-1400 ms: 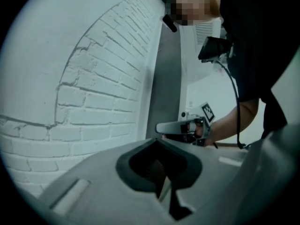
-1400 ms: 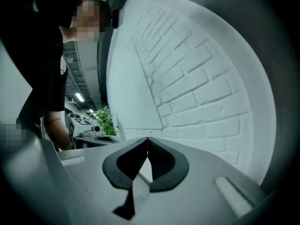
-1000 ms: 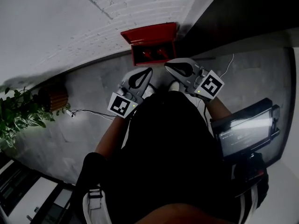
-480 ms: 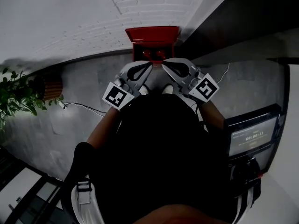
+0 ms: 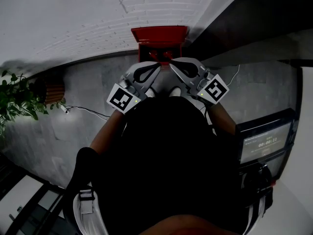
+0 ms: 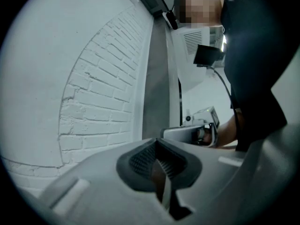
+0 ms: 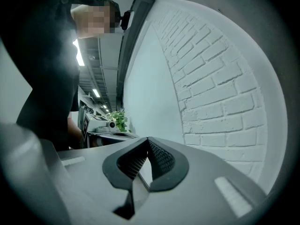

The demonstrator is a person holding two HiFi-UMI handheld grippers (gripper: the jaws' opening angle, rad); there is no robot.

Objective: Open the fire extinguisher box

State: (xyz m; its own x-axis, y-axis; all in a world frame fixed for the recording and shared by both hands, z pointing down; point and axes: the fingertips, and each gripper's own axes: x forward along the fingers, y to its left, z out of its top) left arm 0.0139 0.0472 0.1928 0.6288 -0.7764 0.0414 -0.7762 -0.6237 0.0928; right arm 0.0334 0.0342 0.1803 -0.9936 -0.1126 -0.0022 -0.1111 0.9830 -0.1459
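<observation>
The red fire extinguisher box point(image 5: 159, 35) stands on the grey floor against the white brick wall point(image 5: 98, 18). Its front is dark with red shapes point(image 5: 161, 56) inside; whether that front is open I cannot tell. My left gripper point(image 5: 156, 70) and right gripper point(image 5: 172, 68) are held side by side just in front of the box, tips nearly touching each other. Both are shut with nothing between the jaws. In the left gripper view the left gripper point(image 6: 157, 142) points along the brick wall, with the right gripper's body point(image 6: 194, 132) beyond it. The right gripper point(image 7: 148, 140) likewise shows its pads closed together.
A leafy plant point(image 5: 19, 99) and a brown pot point(image 5: 53, 89) stand at the left. A thin cable point(image 5: 90, 113) runs over the floor. A lit screen point(image 5: 264, 143) hangs at the person's right side. A dark wall point(image 5: 254, 13) rises right of the box.
Since a second ago the head view has swung, so the box sits more centred above the grippers. Both grippers stay shut and close together.
</observation>
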